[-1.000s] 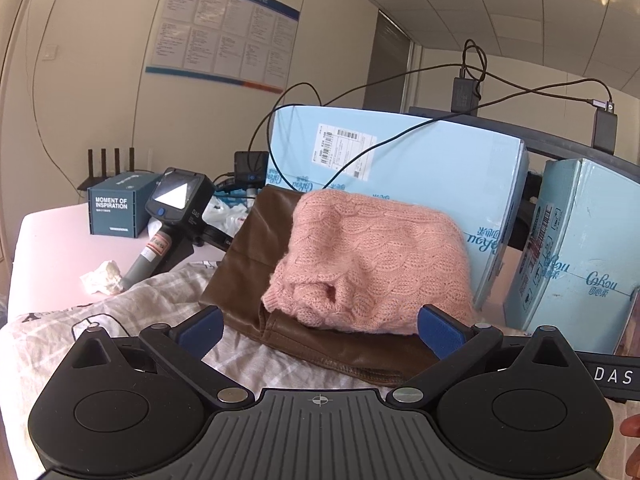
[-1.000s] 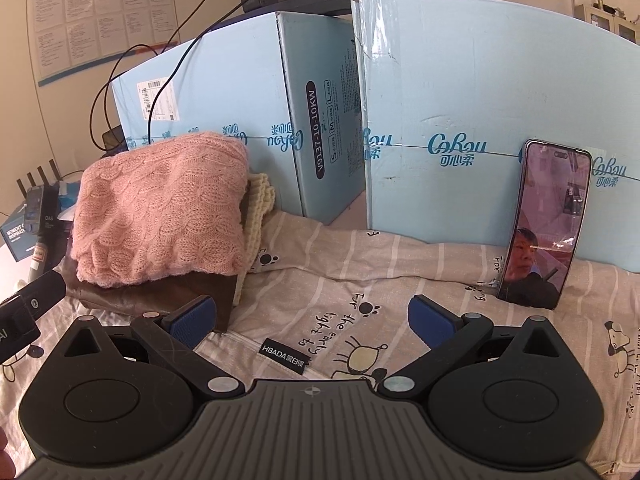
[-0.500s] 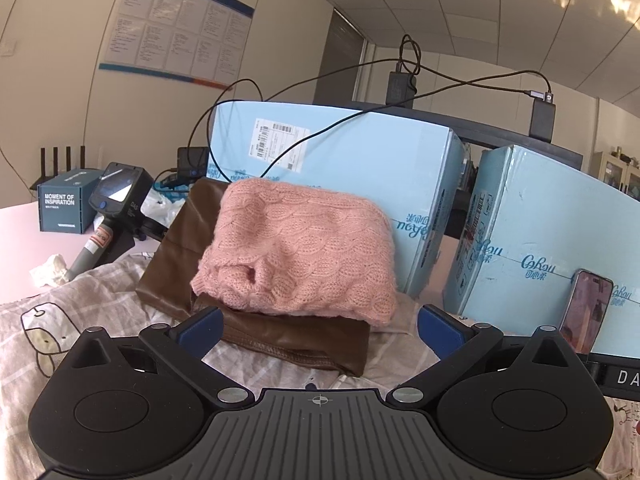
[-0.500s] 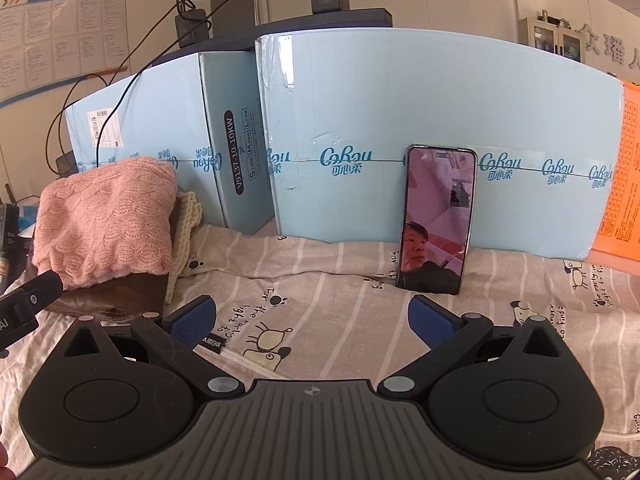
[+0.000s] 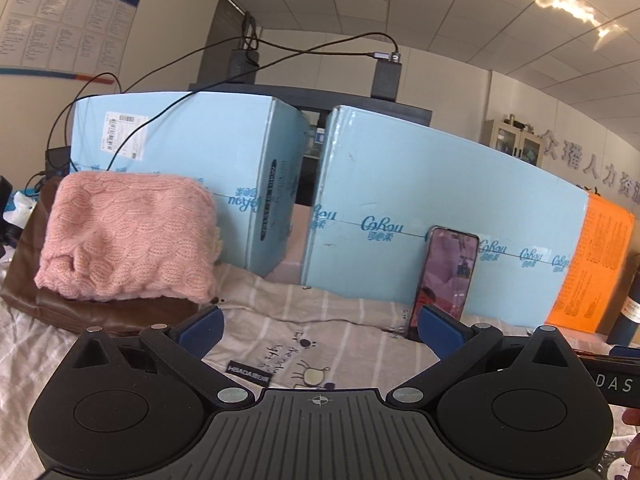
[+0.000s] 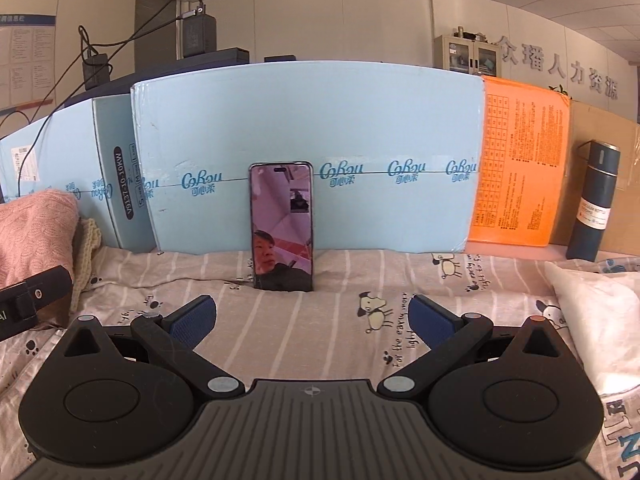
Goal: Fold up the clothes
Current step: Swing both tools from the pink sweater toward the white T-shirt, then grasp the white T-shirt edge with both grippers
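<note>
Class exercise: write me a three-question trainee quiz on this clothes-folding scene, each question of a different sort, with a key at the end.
1. True or false: the pink knitted sweater lies on top of a brown garment.
2. Multiple choice: the phone stands propped against A) the orange sheet, B) a light blue box, C) the dark flask.
3. Fill in: the left tool and the right tool are both ____ and hold nothing.

Key: 1 true; 2 B; 3 open.
</note>
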Available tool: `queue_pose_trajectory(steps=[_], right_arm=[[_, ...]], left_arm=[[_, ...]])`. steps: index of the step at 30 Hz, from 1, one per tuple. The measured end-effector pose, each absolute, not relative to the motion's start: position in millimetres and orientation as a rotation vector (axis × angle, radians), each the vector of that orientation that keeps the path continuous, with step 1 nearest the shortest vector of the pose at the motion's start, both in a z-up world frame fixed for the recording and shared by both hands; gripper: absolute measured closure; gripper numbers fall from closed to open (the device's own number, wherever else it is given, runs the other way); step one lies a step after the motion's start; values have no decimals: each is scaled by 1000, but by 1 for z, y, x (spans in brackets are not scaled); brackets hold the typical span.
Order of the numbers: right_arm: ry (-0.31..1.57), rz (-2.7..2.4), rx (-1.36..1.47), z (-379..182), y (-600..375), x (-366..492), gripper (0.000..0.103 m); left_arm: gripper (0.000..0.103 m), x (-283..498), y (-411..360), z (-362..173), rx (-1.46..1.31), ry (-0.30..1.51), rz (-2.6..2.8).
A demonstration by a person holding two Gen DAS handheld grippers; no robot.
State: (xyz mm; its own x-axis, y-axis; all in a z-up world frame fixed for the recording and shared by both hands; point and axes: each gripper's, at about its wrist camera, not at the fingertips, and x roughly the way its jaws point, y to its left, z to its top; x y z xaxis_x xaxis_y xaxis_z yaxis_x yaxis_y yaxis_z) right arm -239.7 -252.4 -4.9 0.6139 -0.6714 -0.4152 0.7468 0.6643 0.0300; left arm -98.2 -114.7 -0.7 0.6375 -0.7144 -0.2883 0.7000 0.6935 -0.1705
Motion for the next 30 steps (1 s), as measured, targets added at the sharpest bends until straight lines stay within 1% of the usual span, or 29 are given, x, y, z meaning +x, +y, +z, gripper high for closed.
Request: queue_pose_trajectory(steps=[6, 19, 22, 27, 30], right_arm=[[401, -968, 206, -15, -272, -281, 0], [408, -1177, 271, -36, -314, -359, 0], [368, -1208, 328, -40, -325, -387, 0], [247, -1246, 488, -44, -353, -447, 0], [166, -1283, 579, -45, -372, -487, 0]], left_arm=[[0, -132, -159, 0, 5, 349, -961], [0, -177, -228, -11, 28, 405, -1197], [0, -185, -242, -12, 9, 439, -1268], [0, -205, -266, -17, -38, 491, -1430], [0, -218, -292, -28, -64, 591, -1534]])
